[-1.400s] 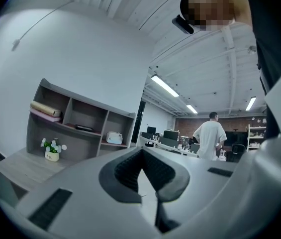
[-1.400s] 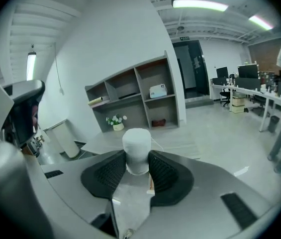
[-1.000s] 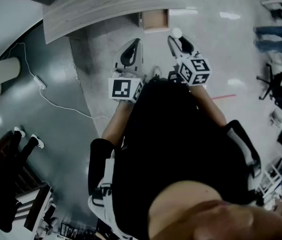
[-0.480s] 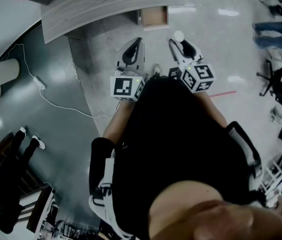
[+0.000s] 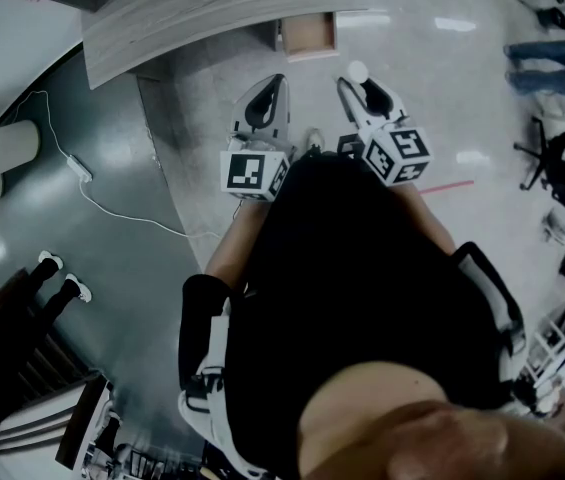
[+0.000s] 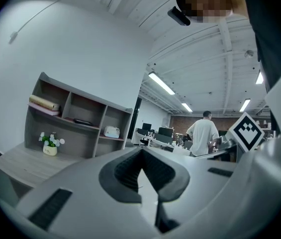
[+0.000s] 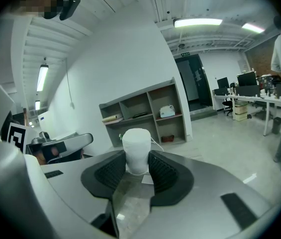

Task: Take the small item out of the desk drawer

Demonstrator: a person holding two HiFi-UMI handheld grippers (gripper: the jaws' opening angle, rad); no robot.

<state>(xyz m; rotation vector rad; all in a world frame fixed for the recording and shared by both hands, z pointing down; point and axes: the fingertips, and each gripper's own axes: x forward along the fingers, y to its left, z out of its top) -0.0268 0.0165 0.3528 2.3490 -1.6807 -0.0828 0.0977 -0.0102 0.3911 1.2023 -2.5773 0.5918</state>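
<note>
The small item is a white cylinder, and my right gripper is shut on it, its dark pads pressing both sides. It is held in the air below the open wooden drawer of the grey desk. What lies inside the drawer cannot be made out. My left gripper hangs beside the right one, jaws together with nothing between them. Both grippers are close in front of my body.
A white cable runs over the dark floor at left. A grey shelf unit stands on the desk. A person in a white shirt stands by far desks. Office chairs are at right.
Both grippers have drawn back slightly toward my body, the right one still holding the white item. A bystander's feet at the far left have shifted.
</note>
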